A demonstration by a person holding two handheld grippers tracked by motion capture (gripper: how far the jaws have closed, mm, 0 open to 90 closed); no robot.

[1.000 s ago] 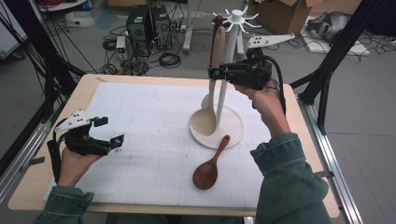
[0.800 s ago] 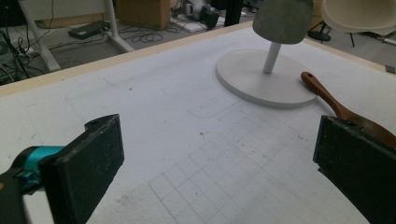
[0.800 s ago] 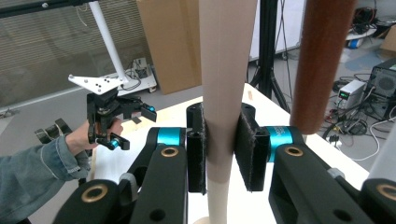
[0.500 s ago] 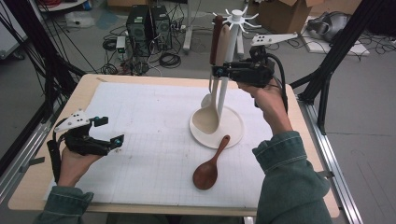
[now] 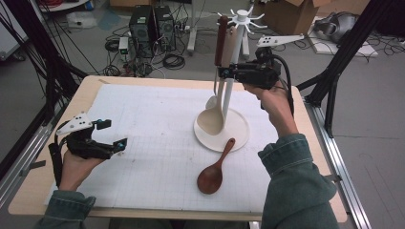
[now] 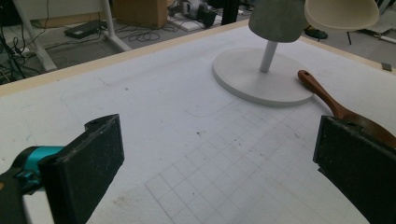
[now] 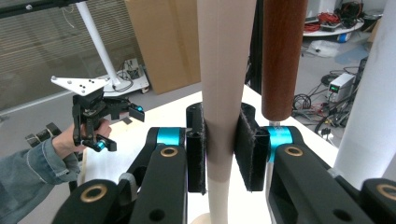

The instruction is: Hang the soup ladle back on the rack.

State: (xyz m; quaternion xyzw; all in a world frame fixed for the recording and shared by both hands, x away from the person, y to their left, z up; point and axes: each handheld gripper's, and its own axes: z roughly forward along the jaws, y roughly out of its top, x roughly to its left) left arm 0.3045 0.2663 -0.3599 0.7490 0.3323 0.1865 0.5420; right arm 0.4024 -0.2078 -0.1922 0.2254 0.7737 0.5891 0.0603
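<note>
- Right gripper (image 5: 223, 72): jaws pinch the pale handle of the cream spoon (image 5: 213, 120), one pad on each side of the handle, as the right gripper view (image 7: 219, 149) confirms.
- Cream spoon: hangs upright below the jaws, bowl downward, just above the round white base of the utensil stand (image 5: 239, 138); whether the bowl touches the base cannot be told.
- Dark-handled utensil (image 7: 283, 56): hangs just beside the right gripper's jaws, next to the pinched handle, outside the grip.
- Utensil stand: its white post rises just behind the jaws; the pronged top (image 5: 242, 18) sits above them.
- Brown wooden spoon (image 5: 214, 171): lies flat on the surface, well below the right gripper's jaws, handle tip touching or overlapping the rim of the stand's base. In the left gripper view (image 6: 336, 105) it lies ahead of the jaws, partly behind one pad.
- Left gripper (image 5: 113, 136): jaws spread wide with nothing between them, low over the white gridded mat (image 5: 143, 143), well apart from the stand.
- Surface (image 5: 86, 86): light wood, covered by the mat.
</note>
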